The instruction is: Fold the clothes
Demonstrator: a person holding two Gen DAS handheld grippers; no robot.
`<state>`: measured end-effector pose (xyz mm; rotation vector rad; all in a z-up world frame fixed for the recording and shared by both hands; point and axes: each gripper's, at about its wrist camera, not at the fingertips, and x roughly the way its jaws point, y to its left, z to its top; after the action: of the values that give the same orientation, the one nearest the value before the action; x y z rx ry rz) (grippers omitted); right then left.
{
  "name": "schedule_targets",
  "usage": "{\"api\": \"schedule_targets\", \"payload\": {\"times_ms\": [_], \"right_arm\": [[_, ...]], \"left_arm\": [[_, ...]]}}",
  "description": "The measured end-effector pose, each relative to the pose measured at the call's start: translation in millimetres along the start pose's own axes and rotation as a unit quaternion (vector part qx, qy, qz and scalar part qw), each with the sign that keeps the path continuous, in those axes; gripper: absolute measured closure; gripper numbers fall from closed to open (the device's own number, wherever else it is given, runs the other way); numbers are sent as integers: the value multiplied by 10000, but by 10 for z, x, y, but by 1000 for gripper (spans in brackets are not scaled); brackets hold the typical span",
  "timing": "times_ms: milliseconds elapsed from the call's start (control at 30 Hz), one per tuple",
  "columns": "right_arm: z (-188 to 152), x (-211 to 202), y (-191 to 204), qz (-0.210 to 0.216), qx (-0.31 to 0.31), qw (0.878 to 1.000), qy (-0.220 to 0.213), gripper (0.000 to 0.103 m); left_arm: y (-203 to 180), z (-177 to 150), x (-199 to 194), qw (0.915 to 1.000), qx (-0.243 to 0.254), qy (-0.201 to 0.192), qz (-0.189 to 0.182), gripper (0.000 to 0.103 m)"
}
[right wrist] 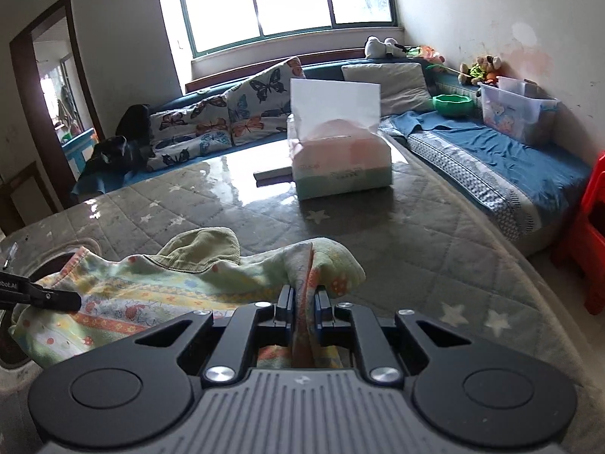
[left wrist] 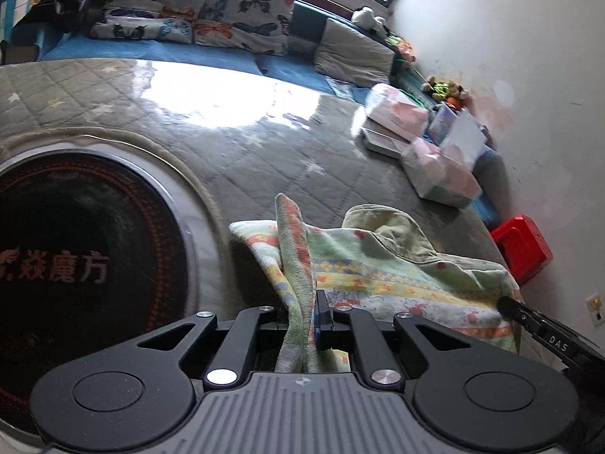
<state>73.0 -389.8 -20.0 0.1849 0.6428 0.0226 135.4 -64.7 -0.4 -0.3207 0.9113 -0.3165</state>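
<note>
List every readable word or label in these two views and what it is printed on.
"焱魔方", preceded by one cut-off character: round black glass heater panel.
"DAS": right gripper.
"bot.AI", cut off: left gripper.
Print on the pink-and-green tissue pack: too small to read.

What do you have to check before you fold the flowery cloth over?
1. Left gripper pinching the patterned cloth: ok.
2. Right gripper pinching the cloth: ok.
3. Cloth lying flat between the grippers: not ok, bunched.
4. Green hat off the cloth: not ok, it lies on top.
5. Tissue pack away from the cloth: ok.
6. Far edge of the cloth lined up: cannot tell.
</note>
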Motion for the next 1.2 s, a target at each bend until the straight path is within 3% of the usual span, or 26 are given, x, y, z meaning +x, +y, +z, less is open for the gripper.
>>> {"api": "schedule_targets", "payload": {"times_ms": [100, 233, 433, 600, 767, 1000, 1200], "right_arm": [[3, 139, 51, -29, -83, 9999, 83, 92], [17, 225, 39, -175, -141, 9995, 219, 84], [103, 123, -47, -199, -67, 9997, 143, 84], [171, 244, 129, 254, -146, 9992, 265, 83], [161, 523, 247, 370, -75, 9982, 467, 83], [193, 602, 272, 348, -103, 9980, 517, 83], [195, 451, 499, 709, -486, 9948, 544, 75]], "left_arm": [[67, 26, 42, 9999, -26, 36, 119, 92], [138, 68, 39, 9995, -10, 29, 302, 79], [198, 192, -36, 9979, 41, -217, 615, 72], [-25, 263, -3, 9992, 201, -275, 229, 74], [-284, 287, 221, 9991, 370, -106, -173, 74], [-280, 336, 596, 9996, 268, 72, -81, 77], [-249, 330, 547, 9996, 266, 37, -105, 77]]}}
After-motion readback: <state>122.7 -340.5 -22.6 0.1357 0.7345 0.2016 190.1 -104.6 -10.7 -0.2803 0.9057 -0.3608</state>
